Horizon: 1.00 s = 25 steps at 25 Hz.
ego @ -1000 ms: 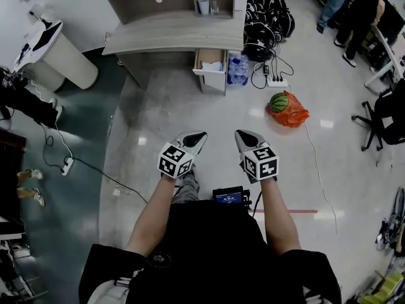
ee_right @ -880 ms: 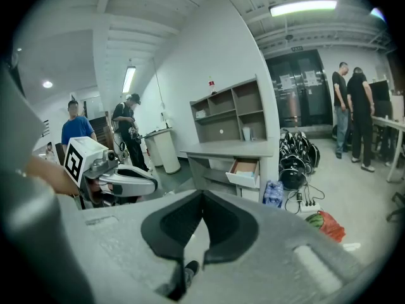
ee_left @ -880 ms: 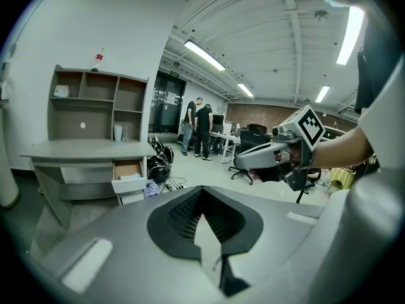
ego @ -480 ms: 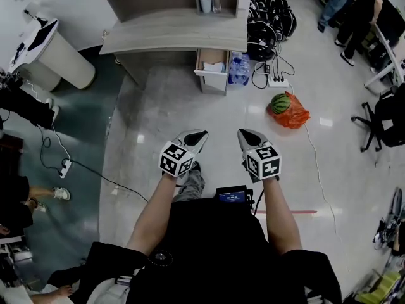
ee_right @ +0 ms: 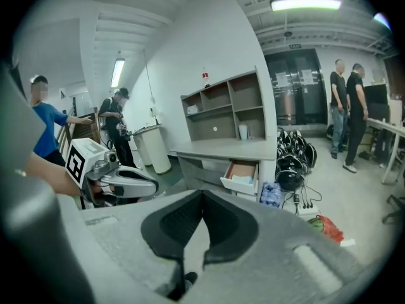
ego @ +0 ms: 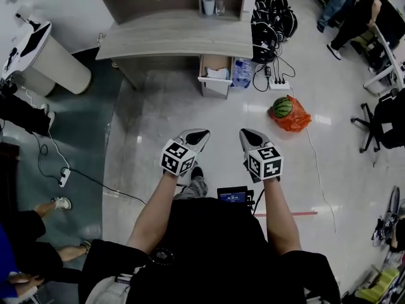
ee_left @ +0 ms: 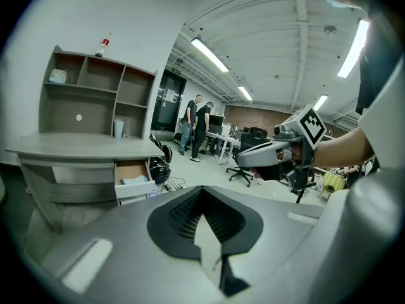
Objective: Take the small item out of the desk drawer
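The grey desk [ego: 183,40] stands far ahead with its small drawer [ego: 215,75] pulled open. A pale, light-blue small item [ego: 217,73] lies inside the drawer [ee_left: 133,179] and also shows in the right gripper view [ee_right: 242,178]. My left gripper [ego: 201,133] and right gripper [ego: 245,133] hover side by side over the bare floor, well short of the desk. Both are shut with nothing between the jaws. Each gripper view shows the other gripper beside it: the right gripper [ee_left: 266,154] and the left gripper [ee_right: 126,182].
A pack of water bottles [ego: 242,73] stands right of the drawer, with a power strip and cables [ego: 277,84] beside it. A watermelon in an orange bag [ego: 286,109] lies on the floor. Black bags [ego: 272,18], a white round bin [ego: 47,56], an office chair [ego: 380,116] and people surround the area.
The desk and drawer have slid slightly lower and rightward in the head view as the person steps forward. Both grippers keep the same pose. A bystander at the left has moved.
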Available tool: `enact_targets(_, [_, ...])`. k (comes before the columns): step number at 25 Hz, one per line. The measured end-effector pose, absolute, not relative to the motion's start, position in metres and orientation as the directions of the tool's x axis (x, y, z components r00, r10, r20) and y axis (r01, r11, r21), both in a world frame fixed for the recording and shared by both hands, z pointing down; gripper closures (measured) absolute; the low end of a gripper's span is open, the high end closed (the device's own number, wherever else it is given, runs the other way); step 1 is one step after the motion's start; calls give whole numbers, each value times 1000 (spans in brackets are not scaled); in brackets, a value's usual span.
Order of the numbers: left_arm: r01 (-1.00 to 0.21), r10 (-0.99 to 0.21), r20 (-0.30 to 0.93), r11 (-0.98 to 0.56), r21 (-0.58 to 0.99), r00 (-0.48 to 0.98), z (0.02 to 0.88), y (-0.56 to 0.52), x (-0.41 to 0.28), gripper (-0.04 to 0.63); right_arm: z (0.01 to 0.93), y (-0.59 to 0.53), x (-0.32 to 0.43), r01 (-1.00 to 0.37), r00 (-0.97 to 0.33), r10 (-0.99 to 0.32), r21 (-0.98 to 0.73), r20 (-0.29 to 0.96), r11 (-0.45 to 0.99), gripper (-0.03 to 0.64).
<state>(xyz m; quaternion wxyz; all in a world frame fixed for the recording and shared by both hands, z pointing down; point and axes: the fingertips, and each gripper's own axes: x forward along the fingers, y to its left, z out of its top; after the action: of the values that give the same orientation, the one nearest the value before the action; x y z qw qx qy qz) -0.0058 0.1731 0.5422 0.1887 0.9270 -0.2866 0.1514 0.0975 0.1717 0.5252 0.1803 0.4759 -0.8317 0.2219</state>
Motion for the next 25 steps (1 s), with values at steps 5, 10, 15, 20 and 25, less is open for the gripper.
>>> enact_targets(5, [-570,-456,384,-775,272,803,543,147,-20,594,525,147,82,-882,-464,-719,-193,519,430,617])
enact_targets(10, [-552,-438,380,-786,279,815,543,126,-32,594,525,128,70,-891,-446,-725,-187,525,413,618])
enact_targets(15, [-536,-423,376,-796,281,825,544,108,-45,594,524,112,58,-901,-428,-735,-180,527,395,618])
enact_targets(20, [-518,-408,369,-808,280,835,543,92,-57,594,521,97,47,-909,-410,-745,-171,526,380,618])
enact_targets(25, [-507,-396,367,-814,284,842,545,84,-68,594,521,91,39,-918,-393,-752,-169,529,360,617])
